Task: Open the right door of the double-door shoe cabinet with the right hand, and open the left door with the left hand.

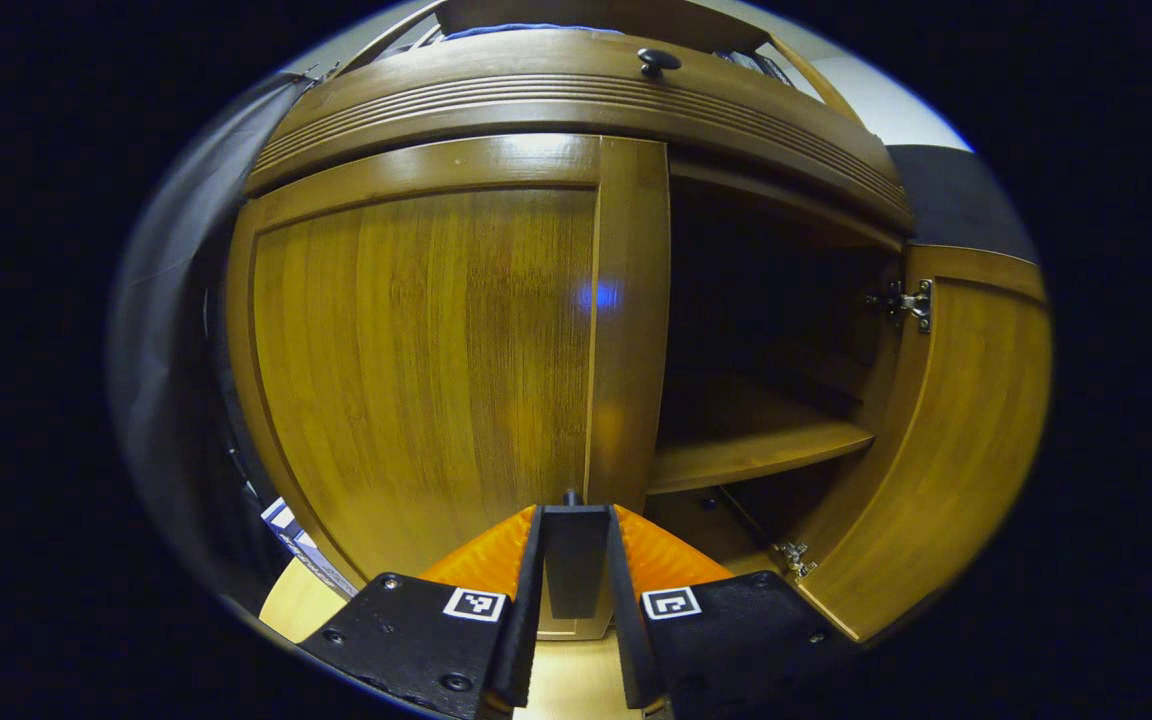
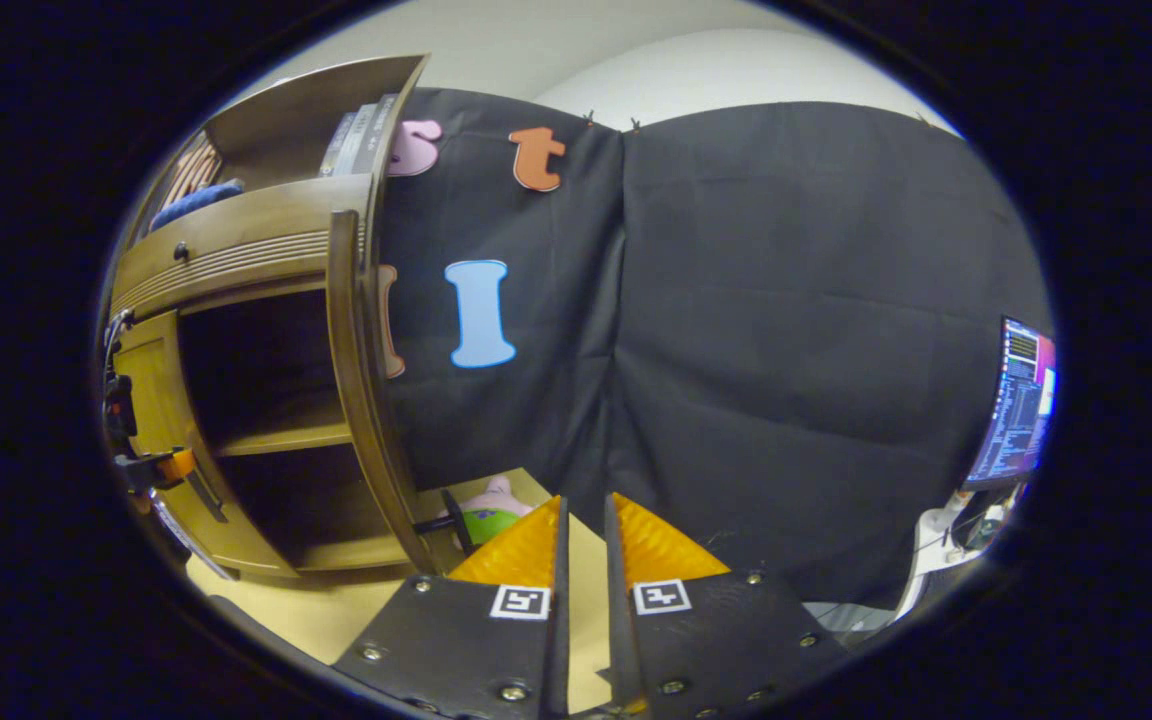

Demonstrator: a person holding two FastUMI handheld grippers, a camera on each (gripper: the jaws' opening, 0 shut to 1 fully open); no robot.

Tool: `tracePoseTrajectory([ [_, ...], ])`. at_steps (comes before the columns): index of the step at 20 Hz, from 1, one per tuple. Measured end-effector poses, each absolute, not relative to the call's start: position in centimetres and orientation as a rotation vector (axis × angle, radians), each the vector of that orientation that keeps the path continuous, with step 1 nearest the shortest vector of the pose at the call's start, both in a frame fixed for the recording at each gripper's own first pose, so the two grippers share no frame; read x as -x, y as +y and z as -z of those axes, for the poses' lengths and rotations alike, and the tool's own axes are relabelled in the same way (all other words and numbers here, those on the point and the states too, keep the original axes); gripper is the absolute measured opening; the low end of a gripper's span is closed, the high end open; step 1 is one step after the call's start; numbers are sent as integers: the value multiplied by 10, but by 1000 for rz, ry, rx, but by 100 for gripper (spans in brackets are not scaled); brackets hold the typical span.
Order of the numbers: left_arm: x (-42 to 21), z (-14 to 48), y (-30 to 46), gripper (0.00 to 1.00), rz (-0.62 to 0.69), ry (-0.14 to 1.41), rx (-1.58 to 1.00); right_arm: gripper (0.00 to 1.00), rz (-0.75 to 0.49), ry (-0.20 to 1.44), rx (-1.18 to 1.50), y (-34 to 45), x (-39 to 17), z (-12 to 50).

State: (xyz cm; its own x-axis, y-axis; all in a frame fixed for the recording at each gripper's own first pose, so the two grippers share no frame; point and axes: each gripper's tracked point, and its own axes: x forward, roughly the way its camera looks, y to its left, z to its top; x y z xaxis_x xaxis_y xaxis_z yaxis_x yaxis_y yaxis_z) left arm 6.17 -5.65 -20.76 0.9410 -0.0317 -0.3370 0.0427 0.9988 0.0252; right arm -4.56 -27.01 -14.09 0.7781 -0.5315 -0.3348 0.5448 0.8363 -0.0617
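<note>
Two doors front the brown wooden shoe cabinet [image 1: 576, 110]. Its closed left door [image 1: 426, 360] stands straight ahead of the left gripper [image 1: 576, 540], whose fingers pinch the dark handle [image 1: 574, 560] at that door's inner edge. To their right, the right door [image 1: 946, 440] is swung wide open, baring a wooden shelf [image 1: 756, 450]. The right gripper [image 2: 581, 540] holds nothing, fingers nearly together; the opened cabinet lies up-left of them, a pink-and-green plush toy [image 2: 491, 510] just left.

Left tongs [image 1: 576, 530] clamped, right tongs [image 2: 583, 530] near-closed
</note>
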Motion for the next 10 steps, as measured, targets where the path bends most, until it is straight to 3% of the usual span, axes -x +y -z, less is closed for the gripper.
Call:
tracePoseTrajectory([
  [3, -45, 204, -55, 36, 42, 333, -24, 16, 543, 349, -23, -266, 38, 138],
  [4, -35, 199, -36, 36, -29, 320, -49, 16, 530, 348, -19, -265, 35, 139],
  [6, -23, 201, -11, 8, -84, 314, -69, 16, 503, 348, -14, -264, 27, 141],
  [7, -16, 207, -2, 1, -110, 346, -69, 16, 494, 348, -2, -265, 23, 141],
  [8, -11, 207, 3, 7, -115, 356, -51, 16, 483, 345, 9, -268, 22, 140],
  [10, -10, 195, -4, 3, -90, 332, -35, 16, 466, 360, 6, -273, 19, 146],
])
